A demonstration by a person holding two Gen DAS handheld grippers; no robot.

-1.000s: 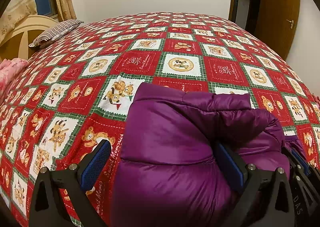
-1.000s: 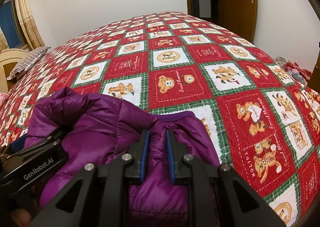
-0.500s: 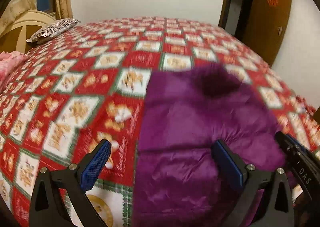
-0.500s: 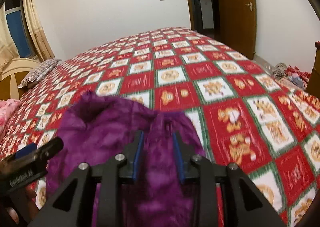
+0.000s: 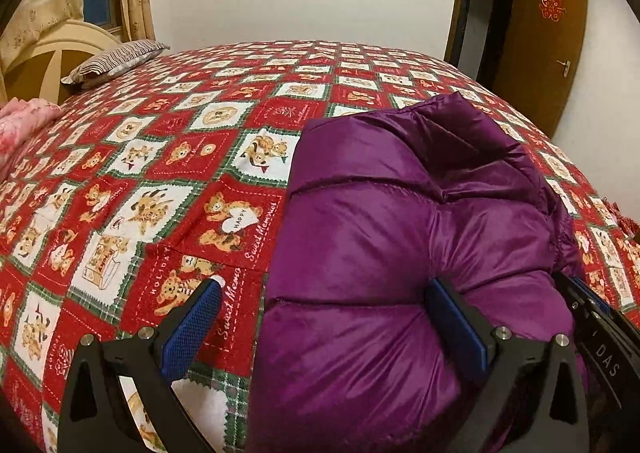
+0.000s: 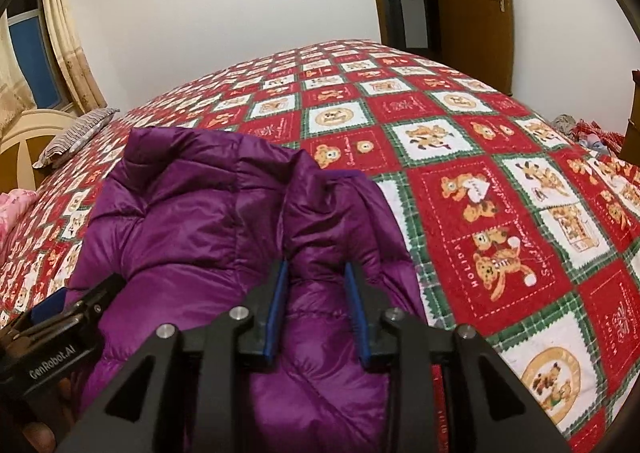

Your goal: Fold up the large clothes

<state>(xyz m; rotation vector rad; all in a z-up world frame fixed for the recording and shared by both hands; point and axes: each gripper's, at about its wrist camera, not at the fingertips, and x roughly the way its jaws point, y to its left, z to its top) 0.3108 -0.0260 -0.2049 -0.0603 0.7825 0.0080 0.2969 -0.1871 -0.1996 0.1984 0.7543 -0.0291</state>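
- Left wrist view: the left gripper (image 5: 324, 309) stands wide open over the near edge of a bed covered by a red, green and white teddy-bear quilt (image 5: 168, 189).
- Its left blue pad (image 5: 192, 327) hangs above bare quilt, clear of any cloth.
- Its right pad (image 5: 456, 319) rests against the puffed surface of a purple down jacket (image 5: 400, 221), which bulges up between the two fingers and spreads ahead and to the right of the tool. Nothing is pinched; the jacket lies released on the quilt.
- At the right edge, just beside this tool, the black tip of the right gripper (image 5: 600, 333) shows.
- Far ahead and to the left lie a striped pillow (image 5: 114, 61) and a pink cloth (image 5: 22, 125) by a cream headboard (image 5: 60, 53); far ahead to the right a brown door (image 5: 548, 41) stands open.
- Right wrist view: the right gripper (image 6: 316, 293) has its jaws partly apart, having just been opening. A raised fold of the purple jacket sits between the blue pads (image 6: 276, 309); the cloth fills the gap, but whether the pads press on it I cannot tell.
- The bulk of the jacket is heaped ahead and to the left of this tool, its collar end farthest away; bare quilt lies to the right.
- At the lower left, close beside, the left gripper's black body is seen, with fingers (image 6: 38, 433) of the person's hand beneath it.
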